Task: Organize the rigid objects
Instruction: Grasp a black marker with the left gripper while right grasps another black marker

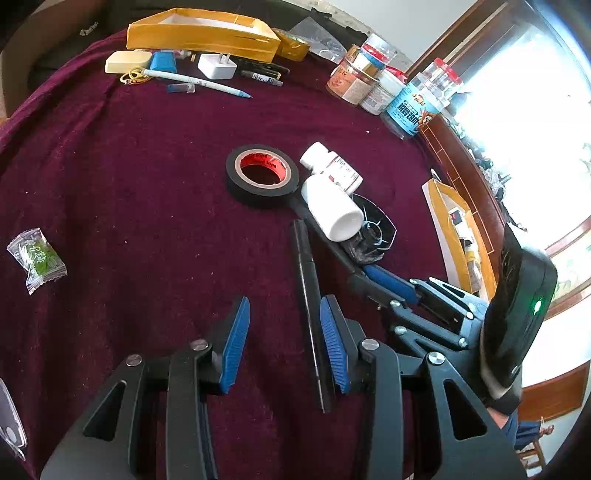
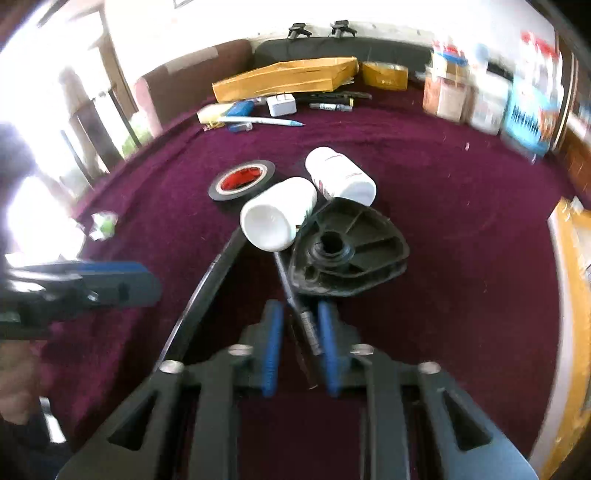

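Observation:
On the maroon cloth lie a black tape roll [image 1: 262,175] with a red core, two white bottles [image 1: 332,206] on their sides, a black triangular plastic piece [image 1: 373,225] and a long black pen [image 1: 312,314]. My left gripper [image 1: 284,332] is open, low over the cloth, the black pen lying beside its right finger. My right gripper [image 2: 297,343] has its pads closed around a thin dark marker-like stick [image 2: 295,299] that points toward the triangular piece [image 2: 351,251] and the bottles [image 2: 277,214]. The tape roll [image 2: 240,181] shows left of the bottles.
At the far edge sit a yellow cardboard tray [image 1: 199,35], a white charger [image 1: 216,66], a blue-white pen [image 1: 199,81], small items and several jars [image 1: 406,99]. A green candy packet [image 1: 37,258] lies left. Another yellow box [image 1: 458,236] stands at the right.

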`<state>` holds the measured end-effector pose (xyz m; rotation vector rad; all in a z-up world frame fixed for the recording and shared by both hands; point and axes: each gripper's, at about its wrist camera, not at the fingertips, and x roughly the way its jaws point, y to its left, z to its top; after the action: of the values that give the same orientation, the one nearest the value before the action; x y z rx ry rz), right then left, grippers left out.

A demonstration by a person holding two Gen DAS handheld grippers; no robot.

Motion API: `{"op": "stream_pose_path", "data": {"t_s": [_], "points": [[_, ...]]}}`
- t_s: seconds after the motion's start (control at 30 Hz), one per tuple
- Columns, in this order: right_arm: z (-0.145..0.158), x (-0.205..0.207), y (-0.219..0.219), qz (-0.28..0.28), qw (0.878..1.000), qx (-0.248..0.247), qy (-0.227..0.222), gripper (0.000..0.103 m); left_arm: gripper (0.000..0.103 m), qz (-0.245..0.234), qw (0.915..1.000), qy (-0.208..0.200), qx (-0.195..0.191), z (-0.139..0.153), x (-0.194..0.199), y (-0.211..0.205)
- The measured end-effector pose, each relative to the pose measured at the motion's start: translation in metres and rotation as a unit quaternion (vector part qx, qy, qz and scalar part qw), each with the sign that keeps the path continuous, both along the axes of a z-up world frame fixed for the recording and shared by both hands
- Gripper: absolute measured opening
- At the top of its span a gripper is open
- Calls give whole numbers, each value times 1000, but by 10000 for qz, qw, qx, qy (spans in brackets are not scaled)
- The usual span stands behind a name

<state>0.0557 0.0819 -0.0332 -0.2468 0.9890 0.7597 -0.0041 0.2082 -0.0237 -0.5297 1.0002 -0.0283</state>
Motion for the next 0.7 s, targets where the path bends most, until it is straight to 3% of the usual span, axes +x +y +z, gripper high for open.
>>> {"op": "stream_pose_path", "data": {"t_s": [0.1,0.37,0.6,0.67,0.7], "points": [[0,-12,9,59,9984,-411,-372,10,38,-24,10000,21,31,0,0,-2],[5,-49,-44,-62,9981,-595,-173,10,38,-381,9983,200,384,-4,9,-32],[5,-57,-69,-307,9991,-283,-65,11,37,-224,9887,414,1425,-8,19,-57],[5,-57,-71,-332,9992,-218,-33,11,30,-179,9861,452,1589,-12,19,-58],[5,-56,-71,-327,9992,-210,-34,11,18,-154,9849,441,1666,-12,19,-57]]}}
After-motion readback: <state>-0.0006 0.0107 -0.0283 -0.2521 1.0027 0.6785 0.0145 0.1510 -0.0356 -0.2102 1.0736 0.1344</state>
